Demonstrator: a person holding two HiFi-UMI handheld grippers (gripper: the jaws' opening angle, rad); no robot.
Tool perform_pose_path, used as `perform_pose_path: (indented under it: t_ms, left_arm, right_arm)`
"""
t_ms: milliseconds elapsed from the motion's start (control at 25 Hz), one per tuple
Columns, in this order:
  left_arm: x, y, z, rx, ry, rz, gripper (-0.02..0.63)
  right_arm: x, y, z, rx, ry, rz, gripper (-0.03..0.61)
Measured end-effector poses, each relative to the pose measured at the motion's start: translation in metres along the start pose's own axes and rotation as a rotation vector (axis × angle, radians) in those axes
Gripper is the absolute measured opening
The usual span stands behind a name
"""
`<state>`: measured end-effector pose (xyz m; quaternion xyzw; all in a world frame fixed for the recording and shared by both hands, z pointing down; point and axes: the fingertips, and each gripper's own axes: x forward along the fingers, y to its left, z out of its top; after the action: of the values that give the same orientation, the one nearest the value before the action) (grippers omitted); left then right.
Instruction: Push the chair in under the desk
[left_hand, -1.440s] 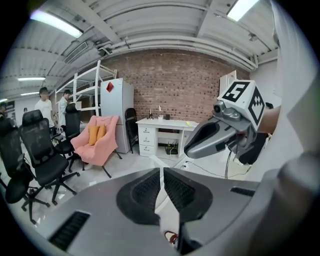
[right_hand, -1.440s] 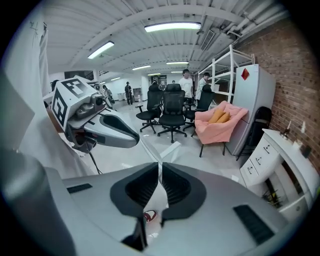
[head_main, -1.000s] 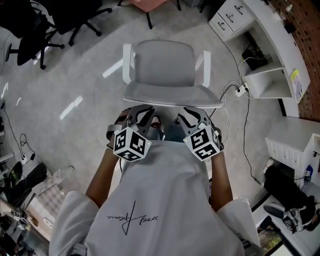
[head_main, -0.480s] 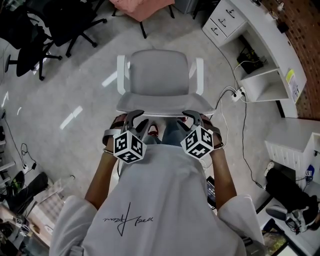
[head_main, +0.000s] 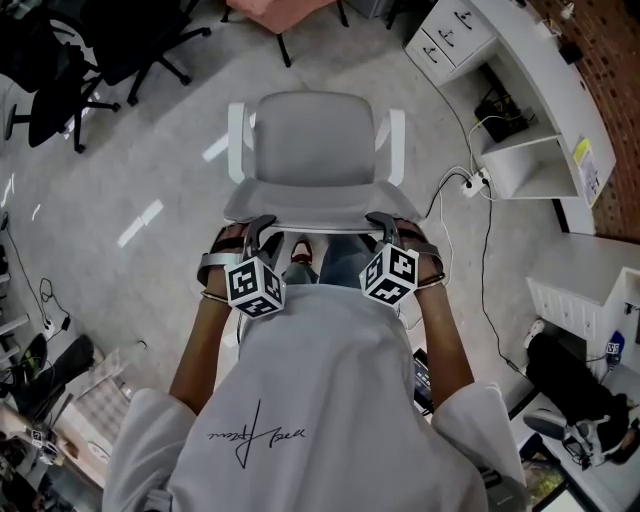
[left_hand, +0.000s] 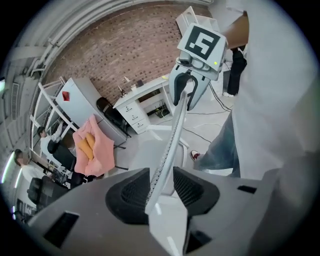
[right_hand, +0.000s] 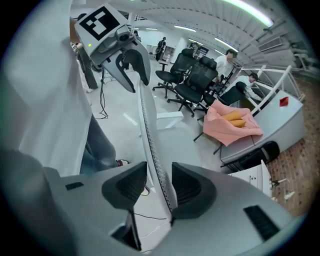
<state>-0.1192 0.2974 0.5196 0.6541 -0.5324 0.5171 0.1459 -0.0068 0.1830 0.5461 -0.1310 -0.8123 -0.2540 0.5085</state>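
A light grey office chair (head_main: 312, 140) with white armrests stands just in front of me, its seat facing away. In the head view its backrest's top edge (head_main: 310, 212) runs between my two grippers. My left gripper (head_main: 258, 226) straddles the edge's left end and my right gripper (head_main: 383, 224) its right end. The left gripper view has the thin mesh edge (left_hand: 175, 135) passing between the left gripper's (left_hand: 161, 187) opening jaws, with a gap beside it. The right gripper's (right_hand: 160, 185) jaws are opening too, the edge (right_hand: 147, 125) loose between the pads.
A white desk (head_main: 545, 70) with a drawer unit (head_main: 450, 40) runs along the upper right by a brick wall. Cables and a power strip (head_main: 478, 183) lie on the floor right of the chair. Black office chairs (head_main: 80, 50) stand at the upper left.
Both grippers' jaws have spread apart on the backrest's top edge. The chair sits a little farther up and left in the head view than before.
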Motion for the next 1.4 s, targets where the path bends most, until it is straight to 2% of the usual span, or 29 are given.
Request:
perform_pose_path:
  t_ms: [120,400,680,880,1400]
  left_arm:
    - [0.005,0.003,-0.002,0.008,0.021,0.017,0.129]
    - [0.010,0.008,-0.006,-0.048,-0.025,0.024,0.152]
    - [0.020,0.008,-0.008,-0.021,0.000,0.011,0.167]
    - [0.022,0.008,-0.004,-0.001,-0.025,0.019,0.167]
    - [0.032,0.015,0.011,-0.011,-0.028,0.028,0.172]
  right_arm:
    - [0.006,-0.001,-0.005,0.006,0.003,0.001,0.175]
    - [0.010,-0.003,-0.002,0.034,-0.036,-0.009,0.164]
    - [0.010,-0.002,-0.003,0.039,-0.038,-0.001,0.164]
    - [0.010,-0.004,-0.007,0.040,-0.032,-0.017,0.164]
    - [0.010,-0.022,-0.018,0.048,-0.016,-0.005,0.164]
